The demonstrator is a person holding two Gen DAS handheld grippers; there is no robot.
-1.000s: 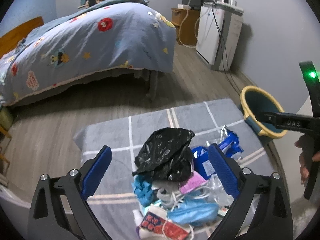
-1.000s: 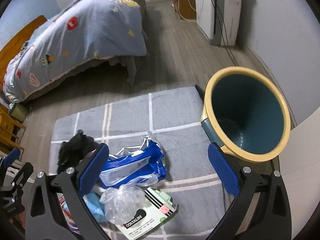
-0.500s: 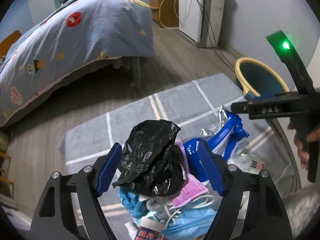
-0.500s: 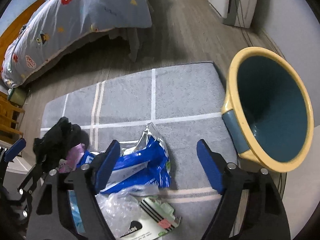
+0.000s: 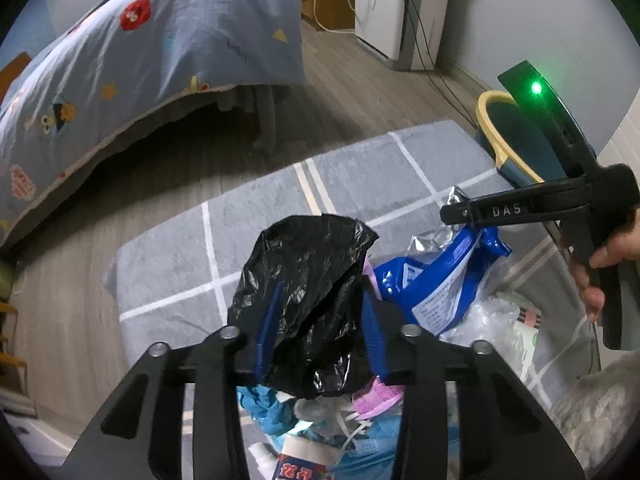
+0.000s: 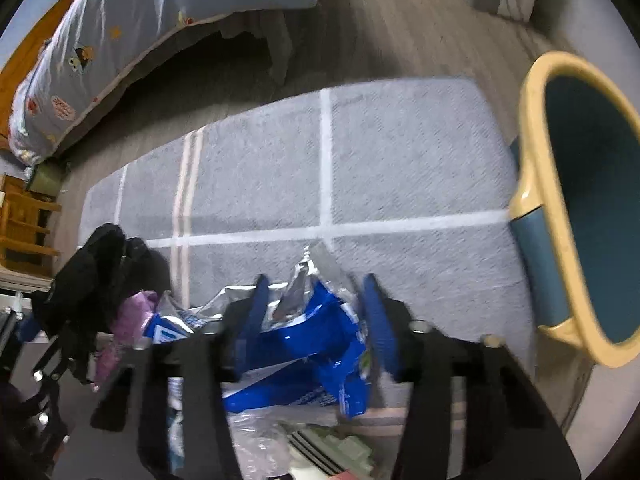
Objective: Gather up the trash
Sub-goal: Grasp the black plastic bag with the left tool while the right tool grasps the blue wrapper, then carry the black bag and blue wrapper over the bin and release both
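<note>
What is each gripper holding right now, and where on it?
The left gripper pinches the black plastic bag across its crumpled middle. The right gripper closes on the blue foil wrapper near its torn upper end.

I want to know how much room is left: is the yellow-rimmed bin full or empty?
As far as visible, empty: the right wrist view looks into the bin and shows only bare teal wall. Its bottom is out of view.

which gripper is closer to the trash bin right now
Right. The right gripper, closing on the blue snack bag, has the yellow-rimmed bin just to its right. The left gripper, on the black bag, sits farther across the pile.
</note>
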